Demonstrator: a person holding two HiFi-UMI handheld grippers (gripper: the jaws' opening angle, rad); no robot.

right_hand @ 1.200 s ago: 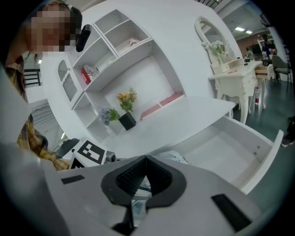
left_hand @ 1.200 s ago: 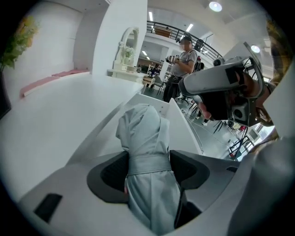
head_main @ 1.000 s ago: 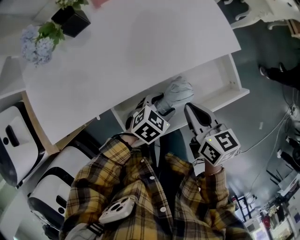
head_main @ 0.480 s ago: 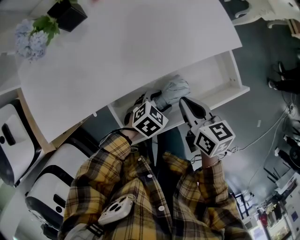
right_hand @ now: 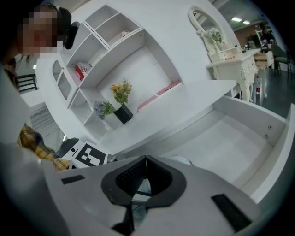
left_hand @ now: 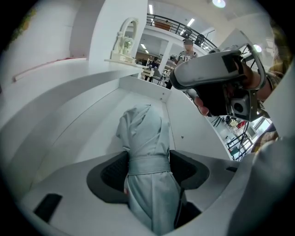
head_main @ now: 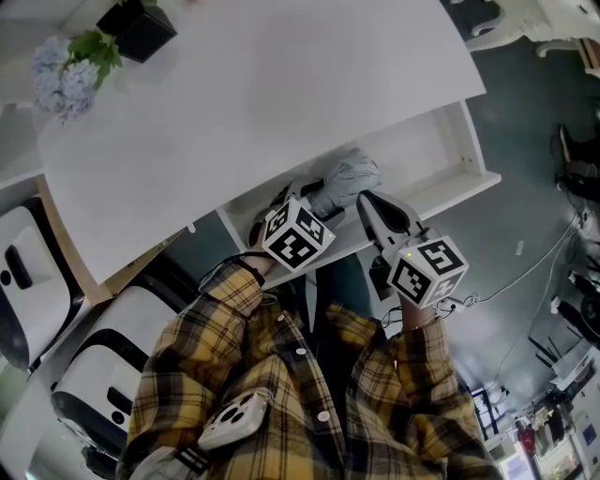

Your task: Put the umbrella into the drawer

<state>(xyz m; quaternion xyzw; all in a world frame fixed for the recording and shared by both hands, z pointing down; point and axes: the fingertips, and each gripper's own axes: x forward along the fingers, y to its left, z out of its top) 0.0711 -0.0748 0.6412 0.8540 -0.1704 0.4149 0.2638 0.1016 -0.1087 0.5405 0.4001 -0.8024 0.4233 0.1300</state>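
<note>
The folded grey umbrella [head_main: 349, 178] lies over the front of the open white drawer [head_main: 441, 155] under the tabletop. My left gripper [head_main: 314, 202] is shut on it; in the left gripper view the umbrella [left_hand: 140, 133] sits strapped between the dark pads [left_hand: 113, 173], its tip pointing into the drawer [left_hand: 92, 124]. My right gripper [head_main: 367, 201] hovers just right of the umbrella with its jaws together and nothing in them. From the right gripper [right_hand: 145, 161] view a pale bit of umbrella [right_hand: 177, 159] shows past the jaws, with the drawer [right_hand: 226, 138] beyond.
The white tabletop [head_main: 262, 94] overhangs the drawer. A black pot [head_main: 141, 23] and pale blue flowers [head_main: 61, 70] stand at its far left. White machines [head_main: 28, 272] sit on the floor at left. Cables [head_main: 534, 267] trail at right. Wall shelves [right_hand: 110, 46] rise behind the table.
Both grippers have shifted slightly toward the drawer with the umbrella over the last second. In the last half second almost nothing has moved.
</note>
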